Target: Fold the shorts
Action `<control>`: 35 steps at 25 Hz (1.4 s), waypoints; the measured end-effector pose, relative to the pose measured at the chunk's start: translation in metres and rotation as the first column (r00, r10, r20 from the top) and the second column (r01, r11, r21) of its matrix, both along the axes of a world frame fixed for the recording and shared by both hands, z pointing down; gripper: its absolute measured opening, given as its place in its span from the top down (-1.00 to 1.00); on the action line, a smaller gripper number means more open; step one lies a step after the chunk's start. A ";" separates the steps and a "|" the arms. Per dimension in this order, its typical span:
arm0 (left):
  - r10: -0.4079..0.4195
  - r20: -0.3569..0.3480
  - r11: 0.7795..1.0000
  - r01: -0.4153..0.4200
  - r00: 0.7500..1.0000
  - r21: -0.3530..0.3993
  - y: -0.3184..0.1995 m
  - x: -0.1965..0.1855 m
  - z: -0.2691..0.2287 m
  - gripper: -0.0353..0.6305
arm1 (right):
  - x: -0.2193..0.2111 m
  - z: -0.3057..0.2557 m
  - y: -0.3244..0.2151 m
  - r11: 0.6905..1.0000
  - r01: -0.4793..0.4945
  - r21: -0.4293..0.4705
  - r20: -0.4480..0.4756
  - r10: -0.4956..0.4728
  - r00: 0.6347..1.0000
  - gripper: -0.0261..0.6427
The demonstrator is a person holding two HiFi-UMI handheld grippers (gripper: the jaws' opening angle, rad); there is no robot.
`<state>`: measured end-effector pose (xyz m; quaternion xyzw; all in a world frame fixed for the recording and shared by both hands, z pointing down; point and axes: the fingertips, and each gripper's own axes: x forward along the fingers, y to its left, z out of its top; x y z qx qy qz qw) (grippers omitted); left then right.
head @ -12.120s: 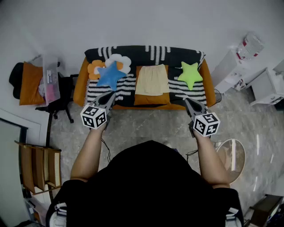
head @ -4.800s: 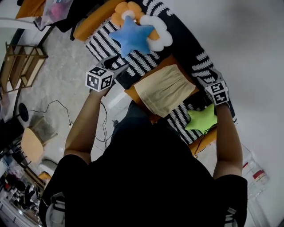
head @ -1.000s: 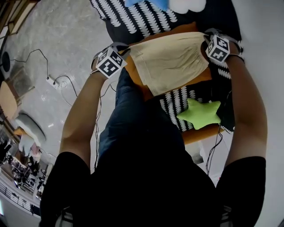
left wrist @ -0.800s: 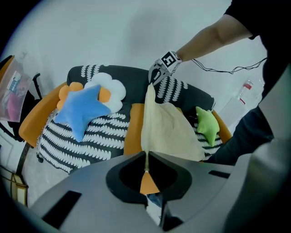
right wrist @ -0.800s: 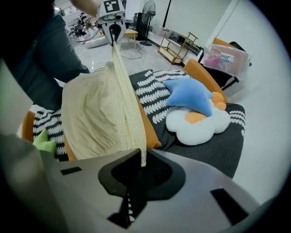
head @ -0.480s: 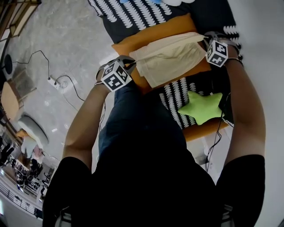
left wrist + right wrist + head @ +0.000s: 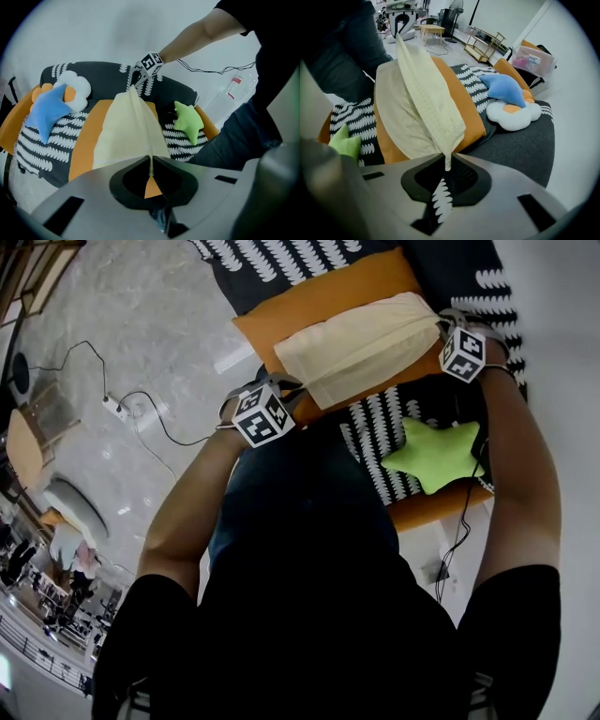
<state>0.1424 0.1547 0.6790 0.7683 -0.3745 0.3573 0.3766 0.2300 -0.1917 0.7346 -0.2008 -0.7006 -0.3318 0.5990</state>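
1. Left hand-held gripper [image 7: 151, 161]: in its own view the jaws are pinched tight on a thin edge of the shorts [image 7: 361, 334], with pale yellow cloth running straight up out of the tips.
2. Right hand-held gripper [image 7: 446, 160]: same story, jaws clamped narrow on a corner of the shorts, the cloth rising from between them.
3. In the head view the shorts sit in the upper middle of the frame as a long pale band. The left hand-held gripper is at the lower-left end and the right one at the upper-right end.
4. The cloth is drawn taut between the two grips, forming a raised ridge. Below that ridge the rest of the fabric drapes onto the orange cushion [image 7: 309, 306].
5. That cushion lies on the black-and-white striped sofa cover [image 7: 375, 432].
6. A green star pillow [image 7: 436, 454] rests on the stripes at centre right, near the shorts but apart from them.
7. In the left gripper view a blue star pillow [image 7: 47, 110] lies at far left, well apart from the shorts.
8. Grey floor [image 7: 122, 334] fills the upper left of the head view.
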 end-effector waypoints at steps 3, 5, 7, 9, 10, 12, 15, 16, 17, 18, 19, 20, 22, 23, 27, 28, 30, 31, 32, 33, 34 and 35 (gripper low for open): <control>0.028 -0.012 1.000 -0.028 1.000 -0.007 0.003 0.022 0.010 0.80 | 0.015 0.016 0.003 1.000 -0.006 0.003 -0.015 0.006 1.000 0.80; 0.037 -0.016 0.999 -0.037 0.999 -0.010 0.004 0.034 0.016 0.80 | 0.023 0.023 0.002 1.000 -0.014 0.009 -0.025 0.014 1.000 0.80; 0.048 -0.020 0.999 -0.049 0.999 -0.016 0.006 0.045 0.021 0.80 | 0.033 0.028 0.003 1.000 -0.023 0.013 -0.041 0.024 0.999 0.80; 0.059 -0.027 0.998 -0.059 0.998 -0.027 0.008 0.054 0.028 0.80 | 0.042 0.033 0.004 0.999 -0.029 0.014 -0.063 0.029 0.998 0.80; 0.063 -0.029 0.997 -0.064 0.998 -0.034 0.011 0.058 0.032 0.80 | 0.045 0.036 0.006 0.999 -0.027 0.016 -0.069 0.029 0.997 0.79; 0.070 -0.026 0.996 -0.071 0.997 -0.046 0.015 0.064 0.041 0.80 | 0.050 0.043 0.008 0.999 -0.025 0.024 -0.074 0.027 0.997 0.79; 0.058 -0.031 0.997 -0.060 0.998 -0.047 0.015 0.076 0.051 0.80 | 0.065 0.048 0.007 0.999 -0.042 0.033 -0.092 0.045 0.995 0.79; 0.056 -0.038 0.997 -0.058 0.998 -0.050 0.016 0.080 0.053 0.80 | 0.068 0.049 0.007 0.998 -0.049 0.036 -0.096 0.053 0.994 0.79; 0.059 -0.043 0.997 -0.061 0.997 -0.054 0.018 0.083 0.056 0.80 | 0.070 0.052 0.008 0.998 -0.053 0.041 -0.100 0.057 0.993 0.78; 0.063 -0.046 0.996 -0.066 0.997 -0.059 0.020 0.086 0.059 0.80 | 0.071 0.055 0.009 0.997 -0.055 0.046 -0.104 0.059 0.993 0.78; 0.070 -0.047 0.995 -0.073 0.996 -0.065 0.021 0.088 0.064 0.80 | 0.071 0.058 0.009 0.997 -0.055 0.051 -0.108 0.060 0.992 0.78; 0.077 -0.044 0.994 -0.080 0.996 -0.072 0.022 0.090 0.069 0.80 | 0.071 0.061 0.010 0.997 -0.056 0.054 -0.112 0.062 0.992 0.78; 0.091 -0.037 0.991 -0.094 0.995 -0.091 0.025 0.094 0.079 0.80 | 0.072 0.066 0.012 0.996 -0.071 0.054 -0.119 0.077 0.990 0.78; 0.096 -0.035 0.990 -0.099 0.995 -0.102 0.027 0.095 0.082 0.80 | 0.073 0.067 0.013 0.995 -0.083 0.051 -0.122 0.089 0.989 0.78; 0.110 -0.046 0.985 -0.115 0.993 -0.126 0.027 0.098 0.087 0.80 | 0.077 0.068 0.014 0.992 -0.119 0.051 -0.127 0.125 0.984 0.77; 0.115 -0.054 0.984 -0.121 0.992 -0.127 0.026 0.099 0.086 0.79 | 0.079 0.069 0.014 0.990 -0.130 0.050 -0.134 0.136 0.982 0.76; 0.128 -0.075 0.982 -0.137 0.989 -0.133 0.027 0.102 0.085 0.76 | 0.085 0.072 0.014 0.986 -0.159 0.048 -0.158 0.165 0.974 0.67; 0.133 -0.087 0.980 -0.144 0.987 -0.139 0.029 0.104 0.084 0.66 | 0.090 0.074 0.015 0.983 -0.176 0.048 -0.170 0.182 0.969 0.61; 0.132 -0.102 0.978 -0.146 0.986 -0.148 0.031 0.105 0.084 0.50 | 0.094 0.075 0.015 0.980 -0.195 0.046 -0.177 0.200 0.964 0.52; 0.124 -0.117 0.977 -0.142 0.985 -0.157 0.034 0.106 0.083 0.37 | 0.097 0.075 0.016 0.975 -0.216 0.041 -0.181 0.220 0.958 0.41; 0.111 -0.133 0.977 -0.132 0.985 -0.164 0.035 0.105 0.081 0.31 | 0.100 0.075 0.016 0.971 -0.238 0.036 -0.183 0.240 0.953 0.36; 0.096 -0.147 0.978 -0.121 0.984 -0.170 0.036 0.104 0.078 0.26 | 0.104 0.074 0.016 0.965 -0.260 0.029 -0.185 0.261 0.948 0.34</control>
